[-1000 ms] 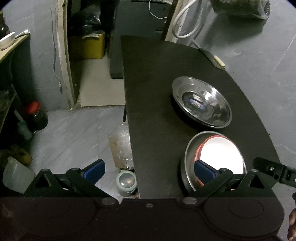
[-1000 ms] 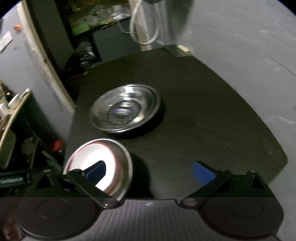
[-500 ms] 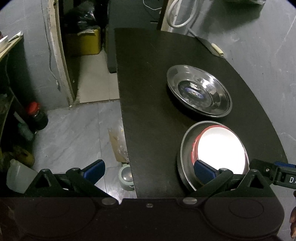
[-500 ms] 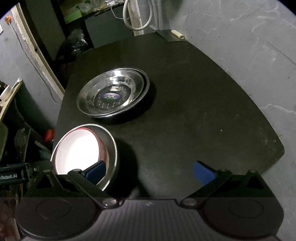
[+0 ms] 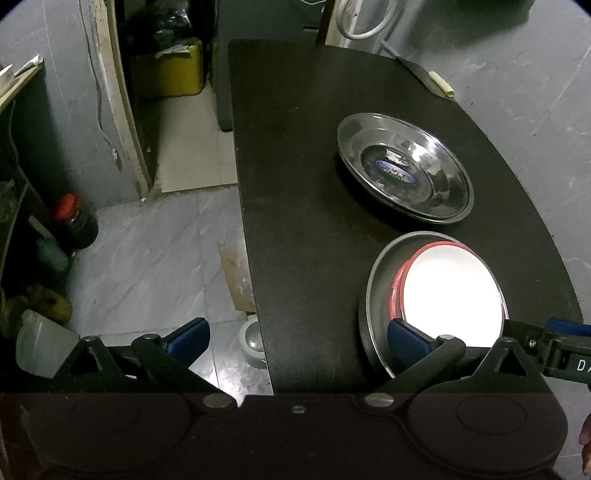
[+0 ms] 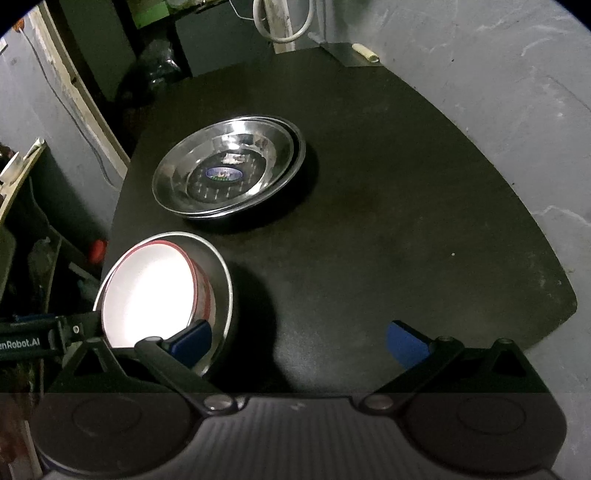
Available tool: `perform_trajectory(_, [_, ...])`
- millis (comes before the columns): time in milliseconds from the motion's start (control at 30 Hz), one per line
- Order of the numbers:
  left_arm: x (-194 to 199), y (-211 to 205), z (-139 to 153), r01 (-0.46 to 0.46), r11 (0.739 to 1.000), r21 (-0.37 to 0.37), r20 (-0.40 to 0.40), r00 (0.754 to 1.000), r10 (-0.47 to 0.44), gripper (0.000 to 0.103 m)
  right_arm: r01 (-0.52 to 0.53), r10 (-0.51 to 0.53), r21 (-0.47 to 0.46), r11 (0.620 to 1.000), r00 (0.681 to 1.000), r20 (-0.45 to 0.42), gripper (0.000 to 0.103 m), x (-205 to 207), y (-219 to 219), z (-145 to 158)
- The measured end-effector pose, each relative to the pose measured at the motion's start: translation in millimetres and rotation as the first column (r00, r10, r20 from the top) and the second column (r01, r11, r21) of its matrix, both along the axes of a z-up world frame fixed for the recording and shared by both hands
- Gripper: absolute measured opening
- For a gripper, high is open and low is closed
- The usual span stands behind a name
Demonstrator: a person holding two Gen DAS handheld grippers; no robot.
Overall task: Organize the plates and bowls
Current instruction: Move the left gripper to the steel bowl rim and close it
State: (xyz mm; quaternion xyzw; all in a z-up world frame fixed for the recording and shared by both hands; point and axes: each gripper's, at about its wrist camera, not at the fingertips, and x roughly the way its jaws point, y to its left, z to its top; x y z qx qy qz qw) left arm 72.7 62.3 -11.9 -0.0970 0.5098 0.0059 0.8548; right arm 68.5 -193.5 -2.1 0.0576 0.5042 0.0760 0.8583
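Hovering apart, left gripper point(image 5: 295, 338) spread wide over table's point(image 5: 314, 155) left edge; right gripper point(image 6: 299, 338) also spread wide, clamping nothing. Red-rimmed white bowl point(image 6: 147, 291) nested in steel bowl point(image 6: 221, 280) near front-left corner. Stacked steel plates point(image 6: 229, 170) just behind, mid-table.

A black table point(image 5: 303, 192) with a rounded far edge stands on a grey marbled floor point(image 5: 147, 251). Past its left side a yellow box point(image 5: 173, 74) sits in a dark doorway. A red-capped jar point(image 5: 74, 221) stands near a shelf at the left, with a translucent jug point(image 5: 40, 347) closer in. A white hose point(image 6: 284, 22) loops behind the table, near a pale-handled tool point(image 5: 439, 83).
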Motion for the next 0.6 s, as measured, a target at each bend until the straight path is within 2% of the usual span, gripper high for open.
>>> perform_trajectory(200, [2.8,-0.5,-2.5,-0.011,1.0,0.012,-0.014,1.0,0.011,0.102,-0.008,0.008,-0.003,1.0,1.0,-0.022,0.103,3.0,-0.2,-4.5])
perform_trajectory(433, [4.9,-6.6,-5.5,0.017,0.998,0.054,-0.022,1.0,-0.016,0.101,-0.035,0.035,-0.011,0.999,0.999,-0.029,0.103,5.4,0.7,-7.8])
perform_trajectory(467, [4.7,-6.8,-5.6,0.024,0.998,0.056,-0.022,1.0,-0.023,0.1,-0.042,0.041,-0.018,0.999,0.999,-0.027,0.103,5.2,1.6,-7.9])
perform_trajectory(600, [3.7,-12.1,-4.1,0.07,0.997,0.041,-0.015,0.997,-0.069,0.082,-0.072,0.072,-0.045,0.996,0.997,-0.008,0.103,4.0,5.4,-7.5])
